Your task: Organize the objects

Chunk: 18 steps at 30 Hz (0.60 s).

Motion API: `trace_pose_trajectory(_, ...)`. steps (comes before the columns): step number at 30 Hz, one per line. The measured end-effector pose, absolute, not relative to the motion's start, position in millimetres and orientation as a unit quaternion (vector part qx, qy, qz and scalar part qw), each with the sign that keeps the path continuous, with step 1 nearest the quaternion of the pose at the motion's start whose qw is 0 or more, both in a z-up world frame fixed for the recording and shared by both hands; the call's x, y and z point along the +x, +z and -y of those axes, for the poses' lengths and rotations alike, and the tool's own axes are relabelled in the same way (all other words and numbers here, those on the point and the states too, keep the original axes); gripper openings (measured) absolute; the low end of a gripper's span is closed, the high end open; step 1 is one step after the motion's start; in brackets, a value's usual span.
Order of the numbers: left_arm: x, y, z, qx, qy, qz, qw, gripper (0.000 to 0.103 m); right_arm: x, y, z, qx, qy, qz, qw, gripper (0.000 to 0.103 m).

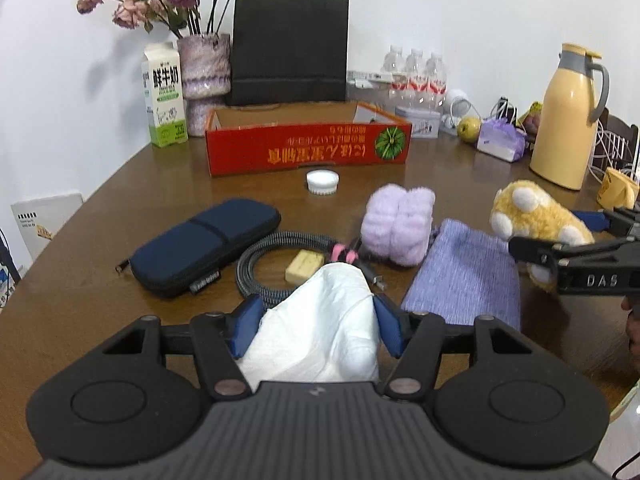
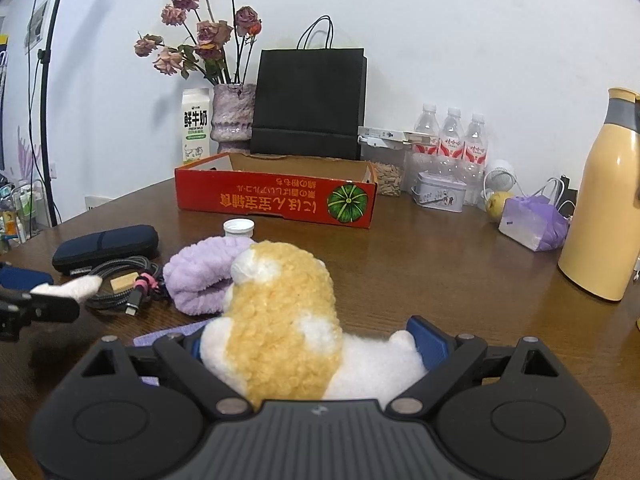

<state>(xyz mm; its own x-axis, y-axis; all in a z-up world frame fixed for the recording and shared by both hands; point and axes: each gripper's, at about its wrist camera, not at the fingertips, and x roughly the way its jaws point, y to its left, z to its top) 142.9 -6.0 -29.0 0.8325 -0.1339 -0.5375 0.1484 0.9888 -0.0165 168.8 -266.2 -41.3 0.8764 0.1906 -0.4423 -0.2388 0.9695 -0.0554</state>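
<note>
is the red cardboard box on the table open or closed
Open. The red box has no lid on top; the right wrist view shows its brown inner walls. Its contents are hidden.

Two low wrist fisheyes, close over the wooden table (image 1: 100, 280), both facing the red box (image 1: 308, 148), side by side

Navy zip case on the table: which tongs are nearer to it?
Left. The left tongs, shut on a white tissue pack, sit just right of the navy zip case; the right tongs, holding the plush toy, are farther right.
</note>
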Motion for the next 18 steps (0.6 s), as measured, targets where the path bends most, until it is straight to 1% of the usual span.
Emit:
trace_pose_trajectory(8, 150, -13, 9, 0.007, -0.075, -0.255, 0.964, 0.062, 173, -33, 261, -0.056, 0.116, -0.212, 0.969, 0.093)
trace_pose_trajectory(18, 176, 9, 12, -0.004, -0.067, -0.226, 0.972, 0.061, 187, -21, 253, -0.060, 0.123, -0.199, 0.971, 0.093)
